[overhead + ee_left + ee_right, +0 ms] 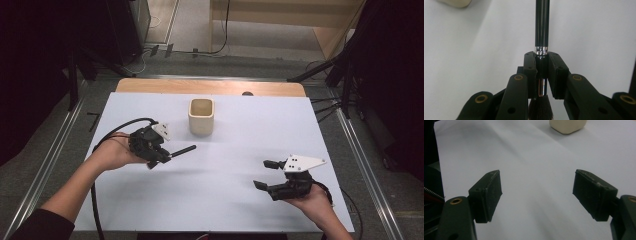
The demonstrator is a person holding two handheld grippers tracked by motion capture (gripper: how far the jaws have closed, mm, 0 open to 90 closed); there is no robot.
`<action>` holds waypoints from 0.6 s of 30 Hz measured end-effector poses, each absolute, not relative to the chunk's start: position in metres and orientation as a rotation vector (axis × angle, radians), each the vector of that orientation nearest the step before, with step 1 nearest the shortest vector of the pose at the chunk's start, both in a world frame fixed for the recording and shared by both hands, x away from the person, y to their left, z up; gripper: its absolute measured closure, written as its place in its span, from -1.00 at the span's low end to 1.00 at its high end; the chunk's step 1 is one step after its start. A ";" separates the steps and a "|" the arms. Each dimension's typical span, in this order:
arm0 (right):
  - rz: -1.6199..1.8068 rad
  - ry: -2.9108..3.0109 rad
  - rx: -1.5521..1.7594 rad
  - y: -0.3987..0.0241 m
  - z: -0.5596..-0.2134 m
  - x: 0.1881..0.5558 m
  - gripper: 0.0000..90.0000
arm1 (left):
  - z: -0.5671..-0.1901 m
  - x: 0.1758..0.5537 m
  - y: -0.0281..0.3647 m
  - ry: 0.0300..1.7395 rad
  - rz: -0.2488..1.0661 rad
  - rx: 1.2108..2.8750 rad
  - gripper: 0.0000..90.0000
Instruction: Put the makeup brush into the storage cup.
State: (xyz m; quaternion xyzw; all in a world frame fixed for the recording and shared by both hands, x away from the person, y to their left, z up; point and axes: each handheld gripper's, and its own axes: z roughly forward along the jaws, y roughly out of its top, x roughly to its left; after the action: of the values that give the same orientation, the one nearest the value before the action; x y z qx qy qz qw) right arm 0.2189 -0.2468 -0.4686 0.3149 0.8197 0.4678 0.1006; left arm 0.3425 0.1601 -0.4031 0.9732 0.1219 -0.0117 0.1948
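Note:
A black brush point(183, 150) with a silver band sticks out to the right of my left gripper point(165, 156), which is shut on it above the white sheet. In the left gripper view the pads point(530, 67) clamp the brush point(542, 25) just below its silver band, the handle pointing away and the dark bristles near the camera. A cream square cup point(201, 116) stands upright beyond it, toward the table's far side. My right gripper point(266, 174) rests low at the right, jaws wide apart and nothing between the pads point(487, 195). The cup point(567, 125) shows at the top of the right gripper view.
A white sheet point(240, 145) covers the table, with a strip of bare wood point(210, 86) at the far edge. Metal rails run along both sides. Black stands and cables sit on the floor beyond the table.

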 end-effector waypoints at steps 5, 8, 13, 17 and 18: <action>1.403 2.426 0.913 -0.246 -0.467 0.218 -0.47 | -0.398 0.337 0.158 0.322 -0.046 2.675 0.74; 1.411 2.439 0.903 -0.245 -0.464 0.220 -0.45 | -0.397 0.335 0.155 0.348 -0.050 2.640 0.74; 1.458 2.411 0.888 -0.246 -0.459 0.222 -0.45 | -0.399 0.331 0.148 0.376 -0.062 2.613 0.74; 1.473 2.408 0.860 -0.245 -0.455 0.223 -0.49 | -0.400 0.324 0.141 0.364 -0.076 2.586 0.74; 1.480 2.409 0.856 -0.243 -0.454 0.223 -0.50 | -0.399 0.323 0.139 0.351 -0.080 2.592 0.74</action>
State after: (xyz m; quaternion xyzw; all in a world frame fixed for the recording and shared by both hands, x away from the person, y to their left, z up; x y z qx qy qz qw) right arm 0.2234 -0.2433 -0.4540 0.2885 0.8119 0.4987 0.0938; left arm 0.3234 0.1392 -0.3994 0.9566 0.1297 -0.0296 0.2593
